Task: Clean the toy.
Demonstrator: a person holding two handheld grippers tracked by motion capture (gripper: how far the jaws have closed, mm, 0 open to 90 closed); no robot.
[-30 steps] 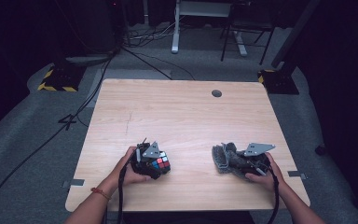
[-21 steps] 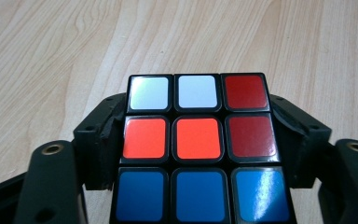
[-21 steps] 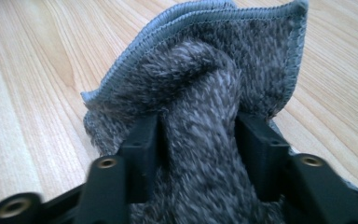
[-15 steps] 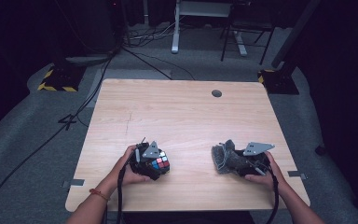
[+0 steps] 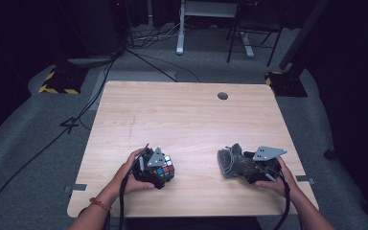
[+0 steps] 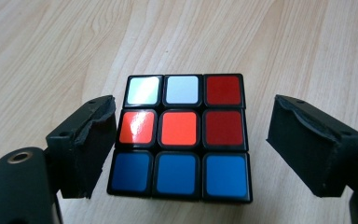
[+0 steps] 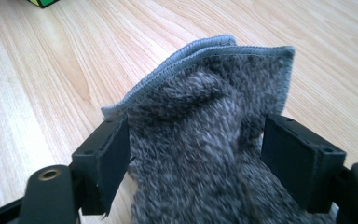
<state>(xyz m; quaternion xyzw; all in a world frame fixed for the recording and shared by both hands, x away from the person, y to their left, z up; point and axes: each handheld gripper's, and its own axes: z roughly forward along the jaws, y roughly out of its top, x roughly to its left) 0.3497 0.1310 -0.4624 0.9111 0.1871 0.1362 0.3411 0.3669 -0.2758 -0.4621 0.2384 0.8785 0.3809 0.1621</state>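
Observation:
A Rubik's cube lies on the wooden table near its front left, also seen from above as the cube. My left gripper straddles it, and its jaws have just been opening. The left pad sits close against the cube's side, while a clear gap separates the right pad from it. At the front right lies a grey fuzzy cloth, bunched and folded, the same cloth from above. My right gripper has just been opening too. Its jaws stand wide with the cloth loose between them.
A round cable hole sits near the table's far edge. Beyond the table are a desk frame, a chair, floor cables and a yellow-black striped base. A corner of the cube shows at the right gripper view's top left.
Both hands, the cube and the cloth keep their places. The cloth beside the right gripper looks slightly looser than before.

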